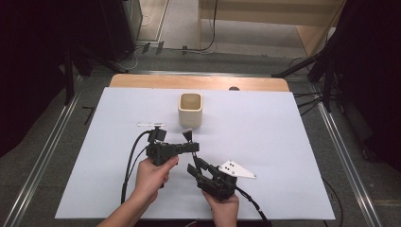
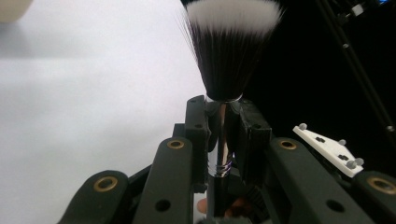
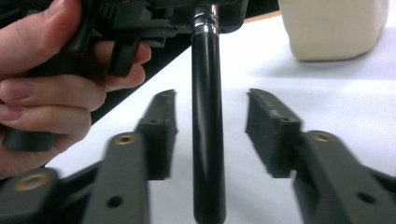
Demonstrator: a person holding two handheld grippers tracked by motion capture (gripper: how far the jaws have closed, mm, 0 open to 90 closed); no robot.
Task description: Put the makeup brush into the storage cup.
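A makeup brush (image 2: 232, 51) with black, white-tipped bristles and a chrome collar stands between the jaws of my left gripper (image 2: 223, 107), which is shut on the collar. In the high view the left gripper (image 1: 193, 147) holds the brush (image 1: 187, 135) at the middle of the white sheet, bristles toward the far side. My right gripper (image 1: 193, 166) sits just in front of it, jaws pointing up at the handle. In the right gripper view the black handle (image 3: 207, 121) runs down between the open jaws of my right gripper (image 3: 211, 100), with a gap on each side.
A cream square cup (image 1: 190, 109) stands upright just beyond the brush, near the far middle of the white sheet (image 1: 265, 142). A small white strip (image 1: 151, 125) lies left of the cup. Dark stands and cables surround the table.
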